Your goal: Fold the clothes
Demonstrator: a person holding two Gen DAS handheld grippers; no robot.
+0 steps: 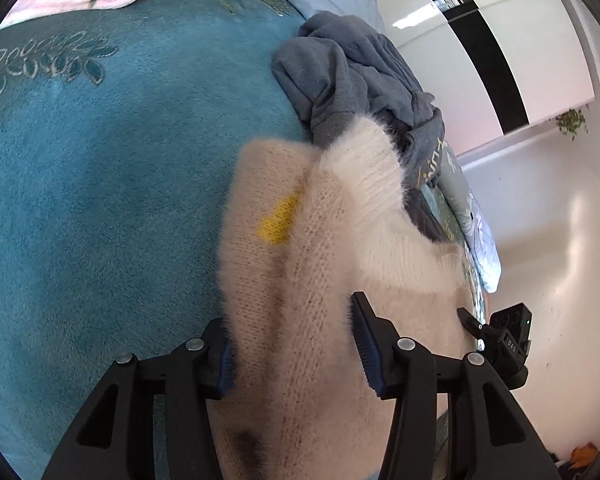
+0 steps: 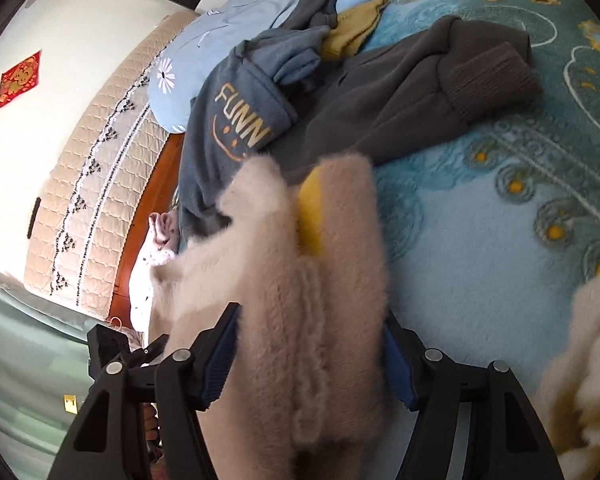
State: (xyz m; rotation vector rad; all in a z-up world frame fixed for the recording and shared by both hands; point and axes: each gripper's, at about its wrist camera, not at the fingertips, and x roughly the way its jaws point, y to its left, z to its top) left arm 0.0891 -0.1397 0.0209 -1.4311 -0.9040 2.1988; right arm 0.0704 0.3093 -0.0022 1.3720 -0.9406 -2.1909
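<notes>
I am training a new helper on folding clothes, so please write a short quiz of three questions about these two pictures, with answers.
1. True or false: the cream sweater lies between the fingers of both the left hand-held gripper and the right hand-held gripper.
2. What colour is the small patch knitted into the sweater?
3. Which word is printed on the blue-grey sweatshirt? A. HAPPY B. FUNNY C. SPORT

Key:
1. True.
2. Yellow.
3. B; "FUNN" shows in the right wrist view, and the rest is hidden by a fold.
</notes>
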